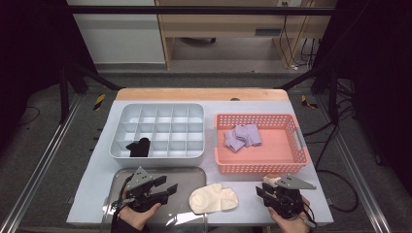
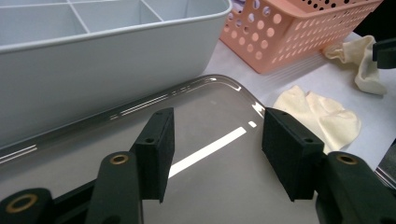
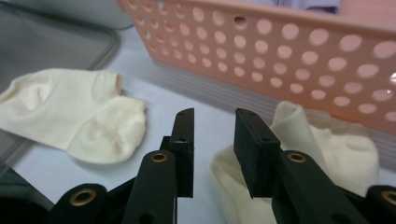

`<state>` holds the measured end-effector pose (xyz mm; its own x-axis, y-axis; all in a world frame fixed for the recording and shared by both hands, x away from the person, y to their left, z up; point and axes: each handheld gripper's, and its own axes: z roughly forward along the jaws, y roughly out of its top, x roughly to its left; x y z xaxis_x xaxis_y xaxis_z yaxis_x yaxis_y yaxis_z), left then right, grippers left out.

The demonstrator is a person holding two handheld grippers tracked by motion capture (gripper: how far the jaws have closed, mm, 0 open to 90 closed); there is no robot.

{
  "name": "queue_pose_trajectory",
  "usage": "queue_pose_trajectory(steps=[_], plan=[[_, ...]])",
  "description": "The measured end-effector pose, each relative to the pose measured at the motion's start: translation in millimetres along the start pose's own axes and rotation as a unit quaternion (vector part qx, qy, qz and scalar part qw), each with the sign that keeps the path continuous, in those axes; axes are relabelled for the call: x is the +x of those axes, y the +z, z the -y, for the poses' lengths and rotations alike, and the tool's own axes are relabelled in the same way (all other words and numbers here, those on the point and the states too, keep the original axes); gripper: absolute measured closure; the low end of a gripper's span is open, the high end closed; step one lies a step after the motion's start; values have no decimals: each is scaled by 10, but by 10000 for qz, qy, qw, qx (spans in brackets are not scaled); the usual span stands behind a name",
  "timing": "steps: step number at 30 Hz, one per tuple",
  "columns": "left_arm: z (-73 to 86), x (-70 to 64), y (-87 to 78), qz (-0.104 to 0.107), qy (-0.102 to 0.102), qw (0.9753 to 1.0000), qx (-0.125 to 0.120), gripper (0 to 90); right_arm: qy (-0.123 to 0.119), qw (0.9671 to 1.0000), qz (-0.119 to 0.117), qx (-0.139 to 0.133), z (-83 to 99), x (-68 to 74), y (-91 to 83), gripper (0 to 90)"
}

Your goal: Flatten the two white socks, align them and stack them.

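Right gripper [image 3: 212, 154]: my jaws stand a little apart, clamped on nothing; a cream sock [image 3: 327, 158] lies just under and beyond the right jaw, against the basket wall.
Left gripper [image 2: 217, 149]: jaws wide apart, nothing between them, held over the clear tray [image 2: 93, 186].
Step in hand: I judge it to be picking up the near cream sock; I should lower my right jaws to straddle one fold before pinching, keeping clear of the basket wall.
Second cream sock [image 1: 214, 199]: lies flat on the table, its edge on the tray rim.
Obstruction: the pink perforated basket [image 1: 257, 167] stands directly behind; purple socks [image 1: 242, 136] inside.
Farther: grey divided organiser [image 1: 160, 109], one black sock [image 1: 139, 147] in a front cell.
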<state>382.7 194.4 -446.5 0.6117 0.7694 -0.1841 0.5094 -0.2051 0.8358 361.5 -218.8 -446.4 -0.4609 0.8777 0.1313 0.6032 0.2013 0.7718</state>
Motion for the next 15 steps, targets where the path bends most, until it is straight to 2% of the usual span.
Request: queue_pose_trajectory(steps=[2, 3, 5, 8, 9, 10, 11, 12, 15], plan=[[7, 11, -15, -19, -6, 10000, -9, 421, -28, 10000, 41, 35, 17, 8, 12, 688], [11, 26, -40, -25, -15, 10000, -26, 417, -138, 9997, 123, 177, 51, 9, 62, 677], [12, 35, -51, -42, -28, 10000, -48, 411, -138, 9996, 148, 221, 64, 7, 81, 675], [13, 59, -80, -70, -55, 9999, -71, 407, -129, 9985, 149, 515, 113, -21, 167, 679], [13, 62, -82, -69, -63, 9999, -81, 404, -157, 9981, 124, 590, 122, -35, 189, 693], [15, 61, -82, -61, -77, 9999, -70, 402, -160, 9973, 151, 705, 136, -41, 221, 758], [15, 61, -82, -61, -77, 9999, -70, 401, -160, 9973, 151, 705, 136, -41, 221, 758], [18, 61, -76, -69, -53, 10000, -46, 400, -167, 9970, 148, 747, 137, -41, 228, 839], [21, 55, -69, -58, -56, 10000, -31, 401, -153, 9975, 141, 673, 105, -30, 189, 872]])
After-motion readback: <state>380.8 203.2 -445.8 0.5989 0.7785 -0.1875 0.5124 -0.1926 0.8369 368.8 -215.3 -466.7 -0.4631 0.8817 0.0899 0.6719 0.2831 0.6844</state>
